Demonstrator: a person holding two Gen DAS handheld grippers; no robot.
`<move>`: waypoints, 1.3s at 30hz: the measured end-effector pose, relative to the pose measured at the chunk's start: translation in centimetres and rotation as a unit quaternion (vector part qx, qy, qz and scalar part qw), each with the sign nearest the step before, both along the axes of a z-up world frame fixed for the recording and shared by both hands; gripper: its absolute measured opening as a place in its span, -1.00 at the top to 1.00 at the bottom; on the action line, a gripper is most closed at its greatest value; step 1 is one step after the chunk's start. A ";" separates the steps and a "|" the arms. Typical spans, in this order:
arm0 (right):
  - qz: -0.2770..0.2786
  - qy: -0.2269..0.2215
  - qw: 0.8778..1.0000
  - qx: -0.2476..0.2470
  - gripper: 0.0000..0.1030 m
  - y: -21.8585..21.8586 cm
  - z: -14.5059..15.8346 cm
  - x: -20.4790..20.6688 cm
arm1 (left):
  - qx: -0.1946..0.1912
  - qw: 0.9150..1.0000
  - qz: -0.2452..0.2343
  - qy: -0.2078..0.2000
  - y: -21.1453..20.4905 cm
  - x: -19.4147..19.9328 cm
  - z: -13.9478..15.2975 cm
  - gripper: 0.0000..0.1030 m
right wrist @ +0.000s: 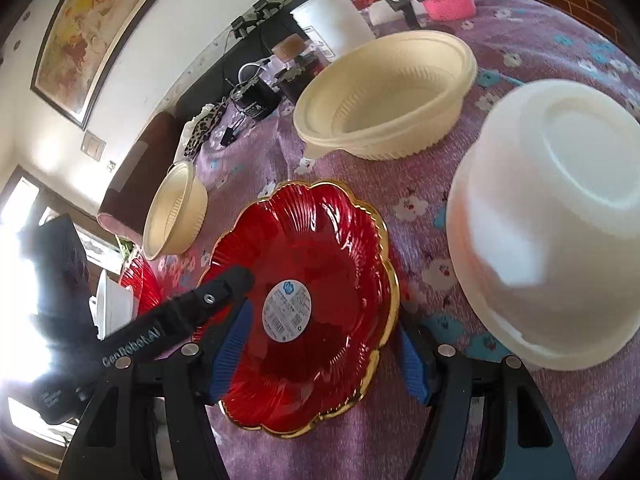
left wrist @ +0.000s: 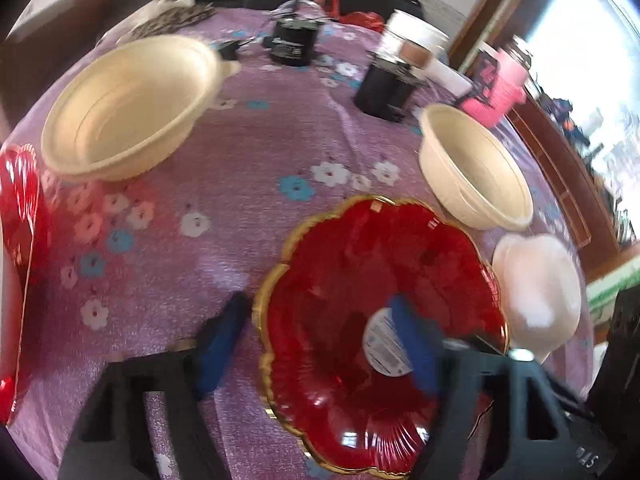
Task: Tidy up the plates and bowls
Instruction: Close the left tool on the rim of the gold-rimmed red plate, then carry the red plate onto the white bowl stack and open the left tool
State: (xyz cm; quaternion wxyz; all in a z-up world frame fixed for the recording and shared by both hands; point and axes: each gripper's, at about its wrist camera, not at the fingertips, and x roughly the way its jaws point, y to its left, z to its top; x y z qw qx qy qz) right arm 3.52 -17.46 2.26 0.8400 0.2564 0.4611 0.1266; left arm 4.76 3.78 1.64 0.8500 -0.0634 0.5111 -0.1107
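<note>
A red flower-shaped plate [left wrist: 352,280] with a gold rim and a round white sticker lies on the purple flowered tablecloth [left wrist: 240,152]. My left gripper [left wrist: 320,344] hangs open over its left rim, with one blue pad outside the rim and the other above the sticker. My right gripper [right wrist: 322,360] is open over the same plate [right wrist: 320,248], one pad above the red surface and one past the right rim. Two cream bowls [left wrist: 132,108] [left wrist: 476,168] stand upright. A white bowl [right wrist: 548,232] lies upside down to the right of the plate.
A second red plate [left wrist: 16,260] sits at the table's left edge. At the far side stand a black box [left wrist: 294,42], a black block [left wrist: 384,88], a white tub [left wrist: 416,36] and a pink object [left wrist: 500,92]. A brown wooden shelf [left wrist: 560,160] runs along the table's right side.
</note>
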 end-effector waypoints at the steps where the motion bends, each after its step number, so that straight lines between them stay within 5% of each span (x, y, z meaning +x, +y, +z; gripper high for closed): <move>1: -0.003 -0.001 1.000 -0.009 -0.11 0.0 0.0 0.0 | 0.018 1.000 0.002 -0.004 -0.2 -0.1 0.0 -0.03; 6: -0.009 -0.002 1.000 0.001 0.28 -1.0 -0.1 -0.3 | -0.015 1.000 0.024 0.001 1.5 -0.6 0.3 0.26; 20: 0.026 -0.065 0.997 0.011 0.28 2.0 5.8 -2.5 | -0.035 0.992 0.057 -0.103 5.3 -6.3 8.0 0.25; 30: 0.112 -0.135 0.984 -0.023 0.28 12.8 11.9 -2.2 | -0.071 0.975 0.150 -0.149 15.6 -9.0 11.6 0.25; 39: 0.188 -0.160 0.967 -0.060 0.27 23.5 13.0 -1.1 | -0.081 0.956 0.235 -0.153 25.1 -9.9 11.0 0.23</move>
